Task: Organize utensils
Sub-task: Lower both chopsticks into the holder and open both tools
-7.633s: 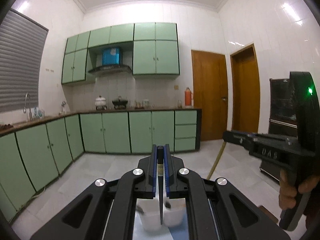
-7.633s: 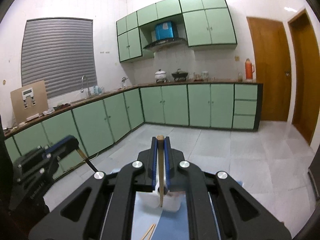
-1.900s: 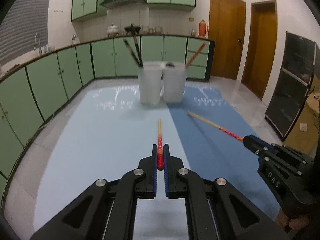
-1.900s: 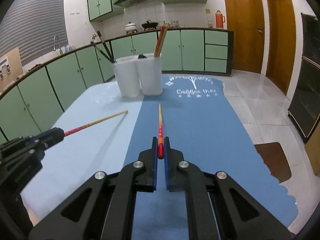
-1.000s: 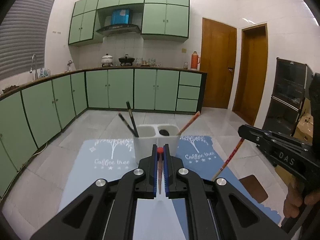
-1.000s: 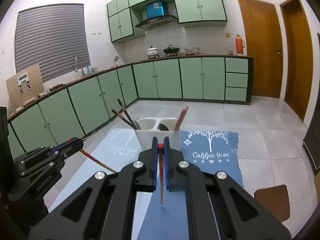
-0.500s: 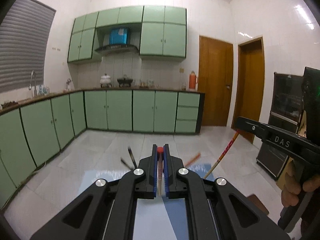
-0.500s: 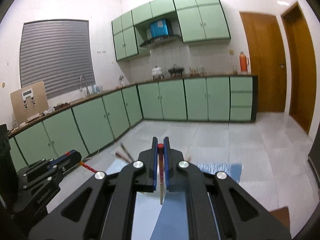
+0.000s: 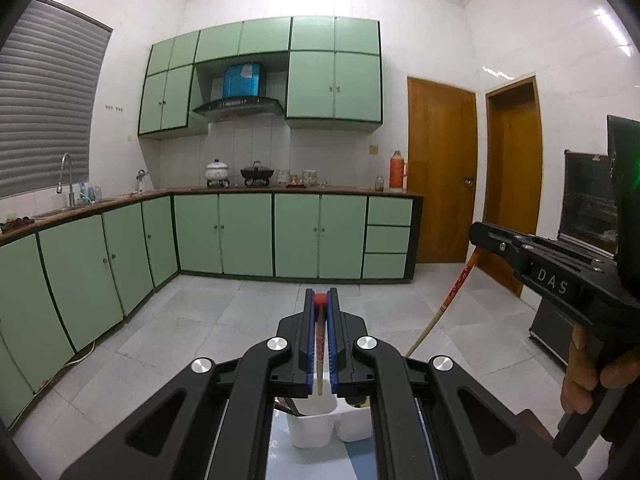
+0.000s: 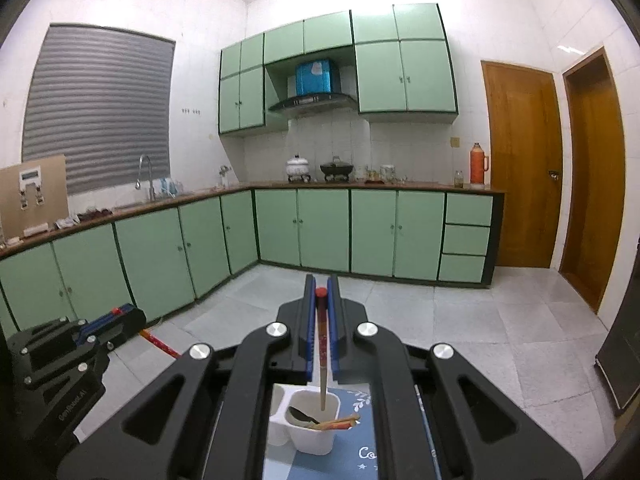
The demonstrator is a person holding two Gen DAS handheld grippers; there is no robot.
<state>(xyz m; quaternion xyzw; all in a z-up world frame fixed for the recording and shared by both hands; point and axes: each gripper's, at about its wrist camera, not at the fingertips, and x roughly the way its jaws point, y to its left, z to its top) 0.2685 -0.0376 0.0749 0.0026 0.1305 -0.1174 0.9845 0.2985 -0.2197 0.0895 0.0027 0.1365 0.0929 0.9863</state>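
Left gripper (image 9: pixel 320 300): jaws clamped on a chopstick (image 9: pixel 320 344) just below its red round end, which sits at the fingertips. Long axis runs near vertical in the left wrist view; the pale tip hangs downward and ends above the left compartment of the white twin-cup holder (image 9: pixel 316 426). Whether the tip is inside the rim or above it cannot be told.

Right gripper (image 10: pixel 320 292): jaws likewise closed on a second chopstick (image 10: pixel 322 360), red end up between the blue pads (image 10: pixel 334 344), red-patterned band below it, bare wood at the bottom. Long axis close to vertical; the tip points down into the opening of the holder's right compartment (image 10: pixel 316 436). That compartment already carries a dark spoon (image 10: pixel 301 414) and two red-banded chopsticks (image 10: pixel 340 422) lying slanted across it, ends over the right rim.

Seen from the left wrist view, the right gripper's chopstick (image 9: pixel 444 308) slants down and to the left from the jaws. From the right wrist view, the left gripper (image 10: pixel 120 316) sits low left, its stick (image 10: pixel 158 344) slanting down to the right.

Holder stands on a blue mat (image 10: pixel 360 456) with white lettering. A hand (image 9: pixel 588 376) wraps the right gripper's handle. Behind: green cabinets (image 9: pixel 248 232), counter, wooden doors (image 9: pixel 440 172).
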